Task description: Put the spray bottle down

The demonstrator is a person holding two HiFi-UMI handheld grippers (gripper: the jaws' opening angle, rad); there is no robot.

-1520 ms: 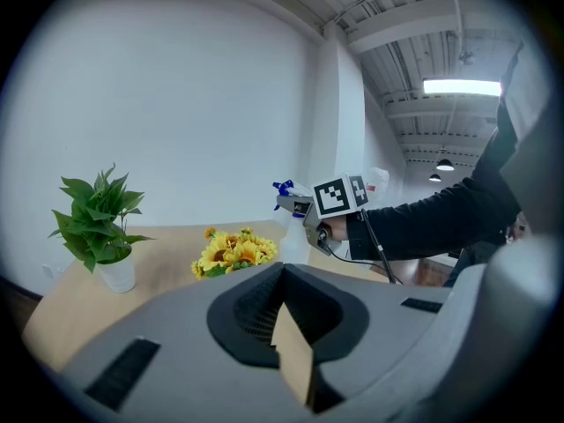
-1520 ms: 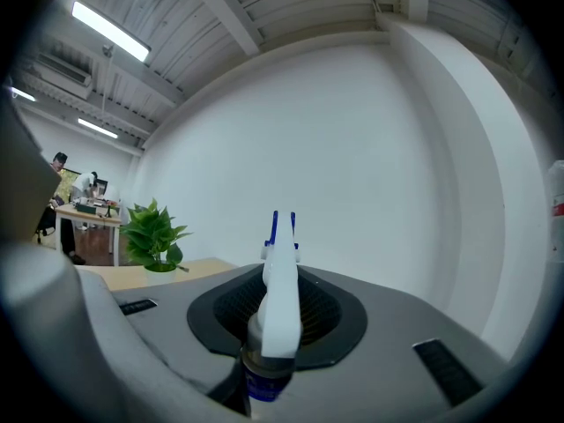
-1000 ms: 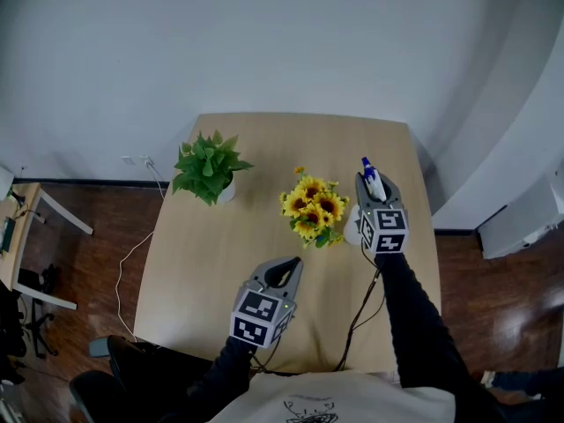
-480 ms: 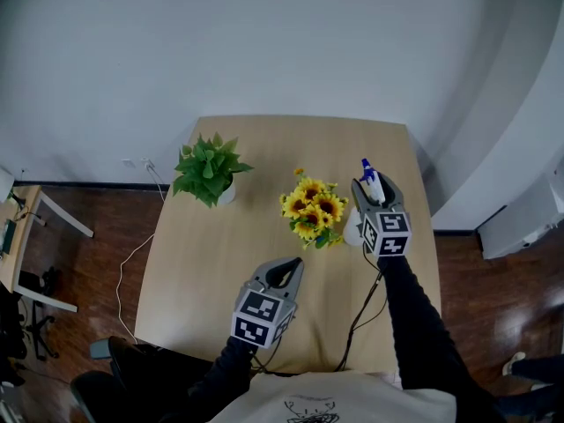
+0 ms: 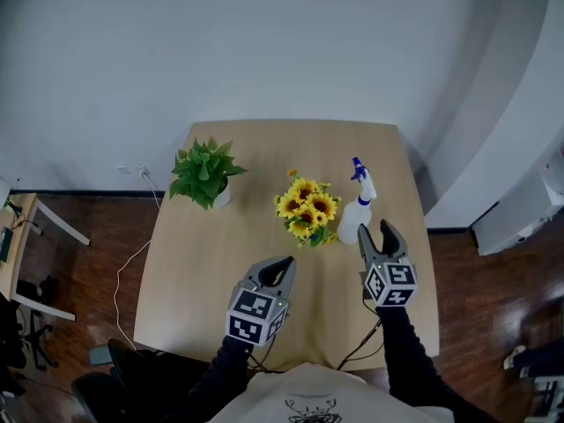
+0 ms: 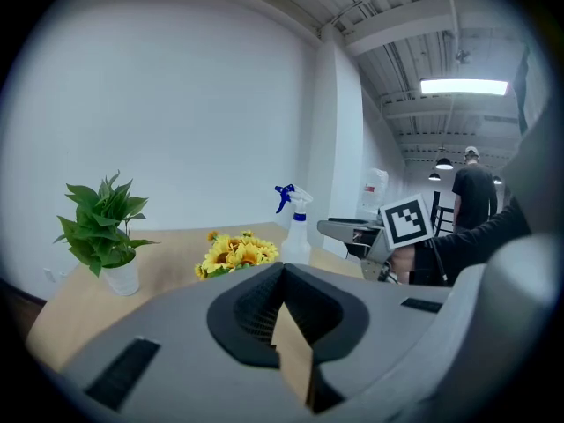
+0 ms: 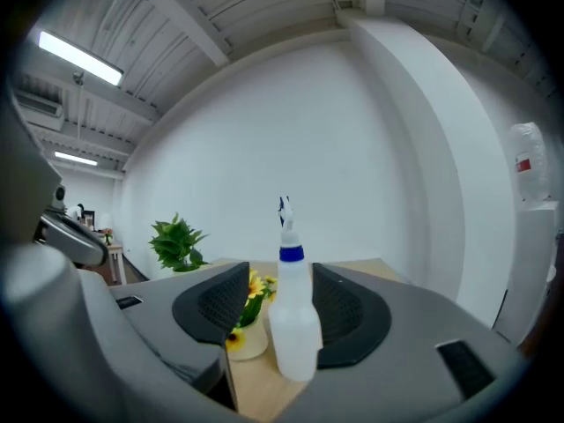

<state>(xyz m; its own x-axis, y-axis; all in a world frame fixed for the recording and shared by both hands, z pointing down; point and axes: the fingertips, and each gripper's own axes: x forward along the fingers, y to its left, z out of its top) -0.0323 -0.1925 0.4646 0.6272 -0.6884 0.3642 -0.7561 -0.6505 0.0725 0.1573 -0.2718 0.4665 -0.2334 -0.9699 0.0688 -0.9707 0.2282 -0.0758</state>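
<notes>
Your right gripper (image 5: 376, 229) pulled back from spray bottle (image 5: 356, 211); jaws opening, nothing between pads. Bottle upright on table (image 5: 264, 139), just beside sunflowers (image 5: 306, 208), released. Your left gripper (image 5: 280, 264) clenched, empty, unmoved.

- Jaws of the right gripper (image 7: 280, 278) are opening and stand wide apart, dark ribbed pads on either side.
- spray bottle (image 7: 293, 333) stands upright on the wooden table (image 7: 257, 395) between the jaws, neither pad pressing on it. It has a white body, blue collar and blue nozzle.
- Just left of it are sunflowers (image 7: 253, 291) in a pale pot (image 7: 247, 344).
- Farther left is a green plant (image 7: 176, 241), set against the white wall (image 7: 352, 148).
</notes>
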